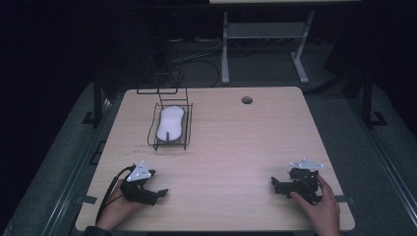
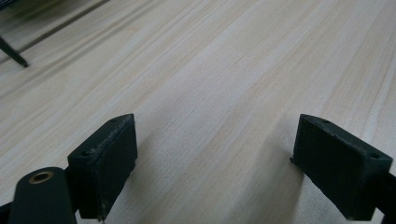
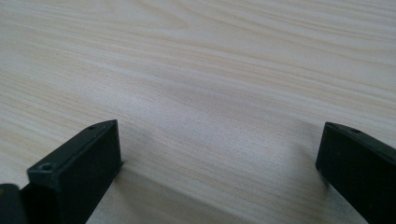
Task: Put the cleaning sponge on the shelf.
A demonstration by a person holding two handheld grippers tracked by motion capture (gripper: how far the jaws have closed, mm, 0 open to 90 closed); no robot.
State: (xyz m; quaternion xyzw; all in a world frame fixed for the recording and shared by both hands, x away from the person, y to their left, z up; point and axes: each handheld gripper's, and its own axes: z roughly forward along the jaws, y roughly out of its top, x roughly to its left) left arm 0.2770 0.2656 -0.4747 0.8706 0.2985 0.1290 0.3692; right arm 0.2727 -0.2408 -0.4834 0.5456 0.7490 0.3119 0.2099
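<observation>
My left gripper (image 1: 158,184) rests on the table near the front left, held by a hand; its jaws stand wide apart with bare wood between them, and in the left gripper view the left gripper (image 2: 212,140) is open and holds nothing. My right gripper (image 1: 273,184) lies near the front right under the other hand. In the right gripper view the right gripper (image 3: 219,144) is open too, over bare wood. A black wire basket (image 1: 186,129) stands at the back left of the table with a white oblong object (image 1: 170,123) lying in it.
The light wooden table (image 1: 231,147) has a round cable hole (image 1: 247,100) near its back edge. A black wire frame (image 1: 160,78) rises behind the basket. A white table leg stand (image 1: 225,49) sits on the dark floor beyond.
</observation>
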